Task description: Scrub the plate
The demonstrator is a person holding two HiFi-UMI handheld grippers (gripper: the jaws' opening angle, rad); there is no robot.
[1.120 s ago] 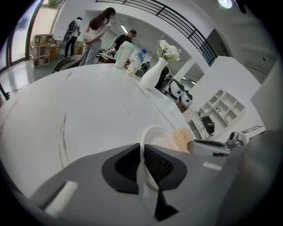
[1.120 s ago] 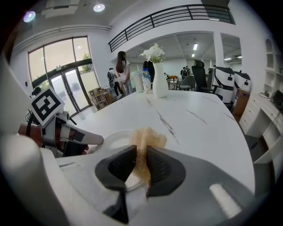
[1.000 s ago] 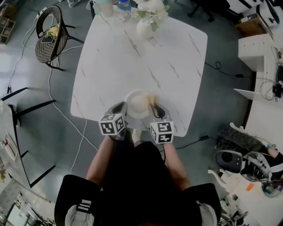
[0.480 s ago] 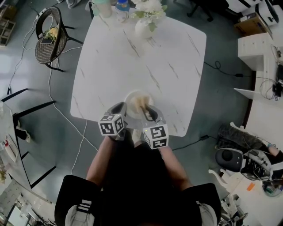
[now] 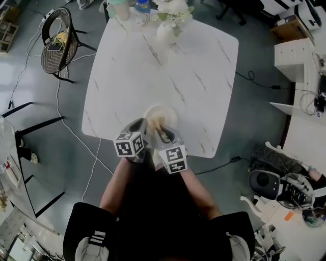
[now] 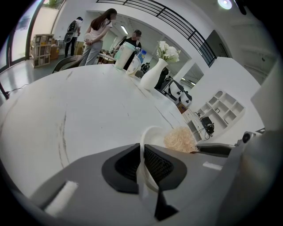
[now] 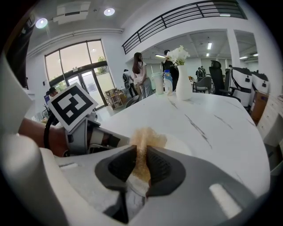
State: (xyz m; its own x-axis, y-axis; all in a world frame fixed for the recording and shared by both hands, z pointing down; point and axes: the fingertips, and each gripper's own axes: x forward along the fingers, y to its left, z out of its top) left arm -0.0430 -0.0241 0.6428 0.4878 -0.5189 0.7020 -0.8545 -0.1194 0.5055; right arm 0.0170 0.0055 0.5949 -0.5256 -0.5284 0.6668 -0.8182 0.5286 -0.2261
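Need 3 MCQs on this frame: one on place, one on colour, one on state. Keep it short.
1. Where on the table is the plate?
A. near edge, by the person
B. centre
C. far edge

2. What colour is the scrubber?
A. blue
B. tan
C. black

3. What state is the left gripper in?
A. open above the table
B. shut on the plate's rim
C. shut on nothing

Answers:
1. A, the head view shows it at the near edge.
2. B, tan fibres sit between the right gripper's jaws.
3. B, its pads pinch the rim.

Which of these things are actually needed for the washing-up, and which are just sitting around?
In use: plate, scrubber, left gripper clamping the plate's rim, right gripper clamping the scrubber.
Lying about: vase, bottle, cup, chair.
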